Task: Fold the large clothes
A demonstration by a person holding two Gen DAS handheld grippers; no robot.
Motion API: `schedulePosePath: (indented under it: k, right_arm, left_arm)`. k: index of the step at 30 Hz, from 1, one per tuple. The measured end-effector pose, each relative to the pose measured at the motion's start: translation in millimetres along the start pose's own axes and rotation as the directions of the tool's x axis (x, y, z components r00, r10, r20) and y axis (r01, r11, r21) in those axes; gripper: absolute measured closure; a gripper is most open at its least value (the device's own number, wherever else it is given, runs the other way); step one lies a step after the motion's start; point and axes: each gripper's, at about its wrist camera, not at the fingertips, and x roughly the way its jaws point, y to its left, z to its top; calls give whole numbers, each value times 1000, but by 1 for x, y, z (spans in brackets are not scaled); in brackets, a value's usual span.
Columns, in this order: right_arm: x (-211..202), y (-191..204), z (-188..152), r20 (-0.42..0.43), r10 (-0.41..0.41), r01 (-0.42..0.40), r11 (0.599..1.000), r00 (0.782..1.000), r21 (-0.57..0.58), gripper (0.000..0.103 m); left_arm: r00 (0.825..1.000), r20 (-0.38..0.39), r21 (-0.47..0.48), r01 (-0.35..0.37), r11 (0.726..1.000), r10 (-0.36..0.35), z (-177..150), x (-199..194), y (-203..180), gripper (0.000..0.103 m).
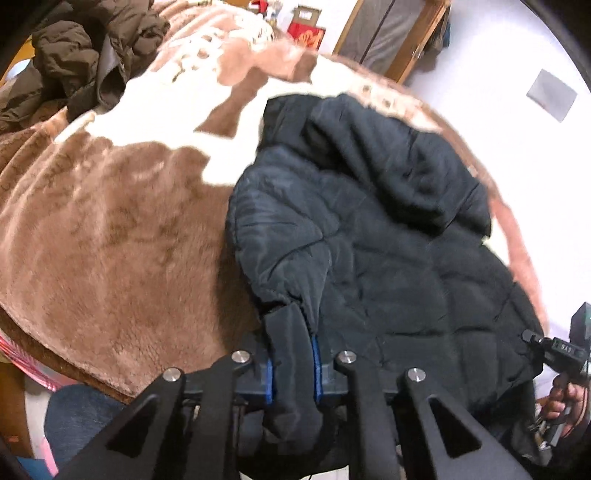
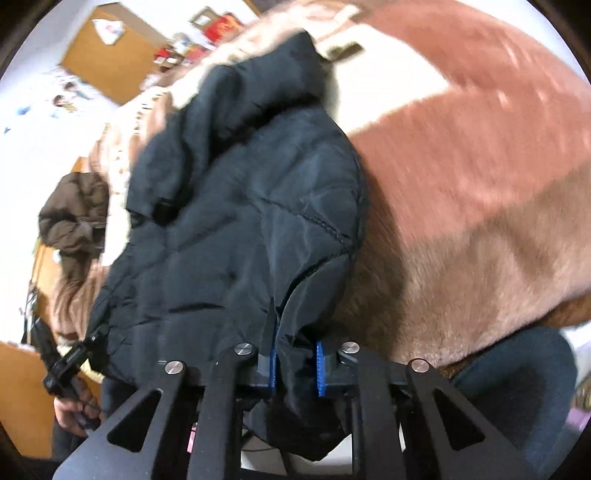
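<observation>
At the bottom centre of each wrist view, the left hand-held gripper (image 1: 291, 365) and right hand-held gripper (image 2: 295, 365) each pinch a hem corner of the black quilted jacket (image 1: 388, 240), spread across the plush brown-and-white blanket (image 1: 110, 221). Lifting both corners evenly should keep the puffy, slippery fabric from sagging.

Home bedroom: plush blanket (image 1: 110, 229) on bed, wooden wardrobe (image 1: 402, 33)

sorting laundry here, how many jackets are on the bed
2: a black puffer jacket spread at the near edge, gripped at its hem; a brown jacket heaped at the far side. Others may be hidden.
</observation>
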Motion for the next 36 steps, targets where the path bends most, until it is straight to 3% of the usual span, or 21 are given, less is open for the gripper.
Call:
schedulePosePath:
  k: [5, 13, 20, 26, 30, 36]
  right_arm:
    - [-35, 11, 3, 60, 55, -53, 998, 997, -35, 91]
    - [-87, 19, -17, 131, 159, -157, 987, 979, -21, 91]
    - [-104, 23, 7, 194, 210, -213, 977, 958, -7, 91]
    - [-98, 35, 70, 255, 241, -257, 966, 937, 30, 91]
    - [-77, 50, 128, 268, 220, -243, 969, 938, 54, 91]
    - [-10, 57, 211, 206, 133, -162, 979, 969, 127, 90]
  left_arm:
    - [997, 67, -24, 49, 999, -47, 10, -36, 3, 89]
    - [984, 138, -56, 118, 991, -110, -2, -94, 11, 89]
    - [967, 193, -106, 187, 977, -164, 15, -108, 15, 89]
    - [946, 258, -112, 230, 967, -196, 72, -102, 9, 89]
    - [940, 284, -105, 226, 969, -189, 128, -80, -1, 89]
    - [962, 236, -141, 173, 975, -137, 206, -8, -4, 88]
